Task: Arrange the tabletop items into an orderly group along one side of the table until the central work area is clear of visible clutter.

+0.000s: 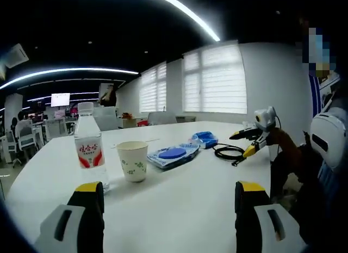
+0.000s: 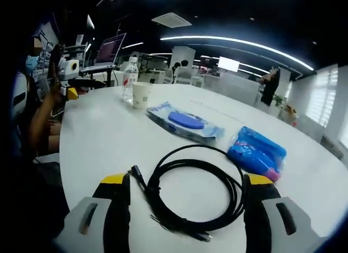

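White round counter (image 1: 190, 204): we see bare surface between our left claw (image 1: 168, 209), jaws spread and empty, and the items. In descending size: water bottle (image 1: 89, 147) beside the paper cup (image 1: 132, 161); blue-disc packet (image 1: 173, 154) mid-counter; blue pouch (image 2: 256, 153) toward the far edge; coiled black cable (image 2: 193, 196) near the edge, between the spread jaws of our right claw (image 2: 187, 207), not gripped.

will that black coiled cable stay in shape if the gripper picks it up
Probably not. The black cable lies in loose loops with no visible tie, so it likely sags and uncoils when lifted. Its free plug end trails out, so it may drag. The right gripper brackets it, jaws open.
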Available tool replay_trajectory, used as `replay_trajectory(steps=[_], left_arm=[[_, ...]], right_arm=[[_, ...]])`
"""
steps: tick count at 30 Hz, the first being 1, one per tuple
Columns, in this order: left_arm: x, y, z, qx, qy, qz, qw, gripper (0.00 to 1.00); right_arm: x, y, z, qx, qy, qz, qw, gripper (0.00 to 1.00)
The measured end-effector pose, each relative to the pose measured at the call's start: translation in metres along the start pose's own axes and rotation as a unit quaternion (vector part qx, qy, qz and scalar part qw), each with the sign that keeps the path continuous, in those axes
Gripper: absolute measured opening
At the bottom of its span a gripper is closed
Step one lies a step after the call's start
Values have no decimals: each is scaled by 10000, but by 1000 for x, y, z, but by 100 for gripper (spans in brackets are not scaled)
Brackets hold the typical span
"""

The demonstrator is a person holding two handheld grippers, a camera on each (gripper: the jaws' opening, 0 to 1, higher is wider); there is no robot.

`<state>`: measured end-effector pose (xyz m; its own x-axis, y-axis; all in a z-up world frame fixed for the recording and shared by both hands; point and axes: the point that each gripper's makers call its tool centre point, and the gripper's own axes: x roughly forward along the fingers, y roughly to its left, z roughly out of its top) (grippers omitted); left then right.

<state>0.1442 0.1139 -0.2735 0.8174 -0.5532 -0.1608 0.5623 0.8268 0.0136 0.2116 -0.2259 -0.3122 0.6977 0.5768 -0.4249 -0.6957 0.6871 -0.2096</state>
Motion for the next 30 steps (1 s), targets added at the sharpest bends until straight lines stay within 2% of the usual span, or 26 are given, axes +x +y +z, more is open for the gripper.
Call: replay_trajectory(steps=[6, 11, 15, 20, 23, 30], left_arm=[[-2, -1, -2, -6, -24, -8, 10000, 100], [-6, 0, 1, 51, -61, 7, 10000, 100], [-12, -4, 3, 157, -139, -121, 9997, 100], [-18, -4, 0, 181, -115, -112, 9997, 100], [-21, -1, -4, 179, -39, -49, 9998, 100], [-29, 11, -8, 54, -48, 183, 9998, 100]], right_arm=[[-9, -2, -10, -11, 102, -18, 9999, 89], [-18, -9, -13, -5, 35, -70, 10000, 96], [-27, -17, -17, 102, -38, -119, 9999, 100], [-39, -27, -22, 352, -145, -149, 9992, 100], [-46, -27, -25, 351, -211, -121, 9991, 100], [-54, -30, -38, 377, -69, -90, 9992, 100]])
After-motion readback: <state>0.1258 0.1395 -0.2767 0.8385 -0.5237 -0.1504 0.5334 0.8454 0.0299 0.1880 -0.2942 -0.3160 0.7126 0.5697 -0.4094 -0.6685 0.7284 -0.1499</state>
